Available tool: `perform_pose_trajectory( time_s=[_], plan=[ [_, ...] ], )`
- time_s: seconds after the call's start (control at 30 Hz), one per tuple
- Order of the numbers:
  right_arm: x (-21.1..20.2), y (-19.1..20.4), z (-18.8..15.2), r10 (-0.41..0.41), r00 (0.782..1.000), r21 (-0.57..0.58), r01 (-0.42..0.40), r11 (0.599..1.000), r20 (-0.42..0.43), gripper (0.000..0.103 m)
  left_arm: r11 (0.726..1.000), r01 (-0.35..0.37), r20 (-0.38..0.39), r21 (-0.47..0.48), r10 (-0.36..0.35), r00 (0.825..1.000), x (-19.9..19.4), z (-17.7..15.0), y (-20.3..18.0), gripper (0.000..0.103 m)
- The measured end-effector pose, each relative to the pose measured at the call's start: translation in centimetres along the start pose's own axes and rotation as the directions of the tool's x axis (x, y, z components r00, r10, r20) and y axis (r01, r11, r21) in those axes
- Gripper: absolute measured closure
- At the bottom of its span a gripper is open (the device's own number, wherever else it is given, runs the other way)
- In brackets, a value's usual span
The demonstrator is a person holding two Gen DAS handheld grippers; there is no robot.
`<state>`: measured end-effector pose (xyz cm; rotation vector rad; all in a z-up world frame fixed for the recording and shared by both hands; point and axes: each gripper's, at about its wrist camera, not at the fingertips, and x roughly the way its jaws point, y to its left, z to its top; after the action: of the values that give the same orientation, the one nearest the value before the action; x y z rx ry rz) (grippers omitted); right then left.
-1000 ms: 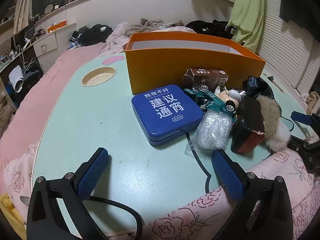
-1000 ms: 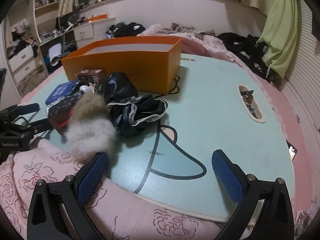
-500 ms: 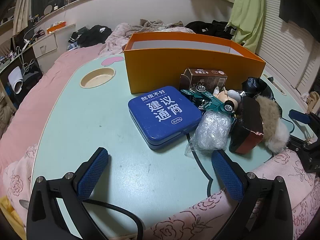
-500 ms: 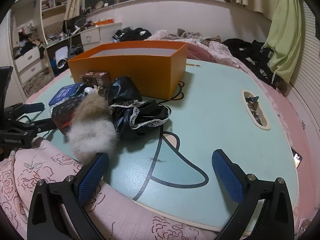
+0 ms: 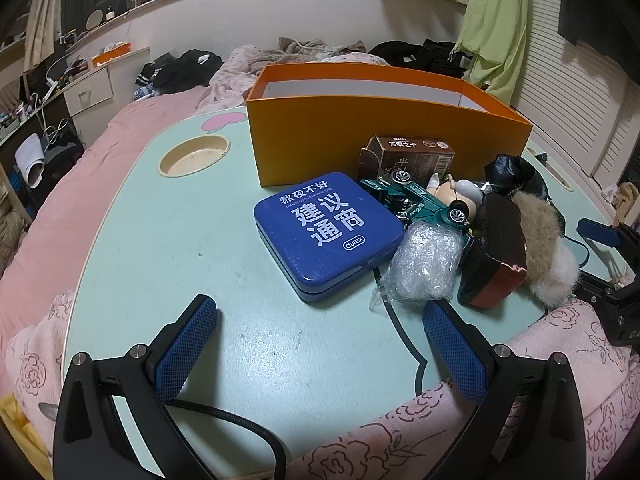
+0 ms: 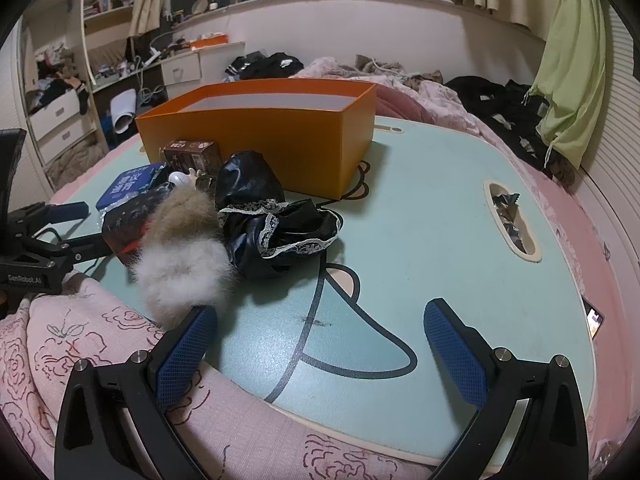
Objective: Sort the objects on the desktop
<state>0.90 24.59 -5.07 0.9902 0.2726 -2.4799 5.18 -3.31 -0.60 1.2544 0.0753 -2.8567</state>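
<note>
An open orange box stands at the back of the mint-green table. In front of it lie a blue tin, a brown carton, a green toy car, a clear plastic wad, a dark red-edged box, a fluffy fur piece and black lace cloth. My left gripper is open, short of the tin. My right gripper is open over bare table, its left pad by the fur.
A round cup recess sits at the table's far left, and an oval slot with wrappers at the right. Pink floral bedding bulges over the near edge. A black cable runs under my left gripper. Clothes, drawers and clutter surround the bed.
Both grippers have edged forward and slightly up, so the pile looks a little closer. Both stay open and nothing on the table has moved.
</note>
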Motion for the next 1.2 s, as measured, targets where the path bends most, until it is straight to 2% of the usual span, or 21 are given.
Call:
perform_pose_trajectory(
  time_s=[1.0,1.2],
  plan=[
    [-0.07,0.12,0.17,0.001,1.0,0.001,-0.001,1.0,0.0,0.0,1.0,0.0,0.0,-0.001,0.0,1.0,-0.13,0.03,-0.2,0.0],
    [-0.35,-0.46,0.26,0.034,0.999,0.019,-0.035,0.999,0.034,0.003,1.0,0.001,0.0,-0.001,-0.001,1.0,-0.14,0.04,-0.15,0.0]
  ],
)
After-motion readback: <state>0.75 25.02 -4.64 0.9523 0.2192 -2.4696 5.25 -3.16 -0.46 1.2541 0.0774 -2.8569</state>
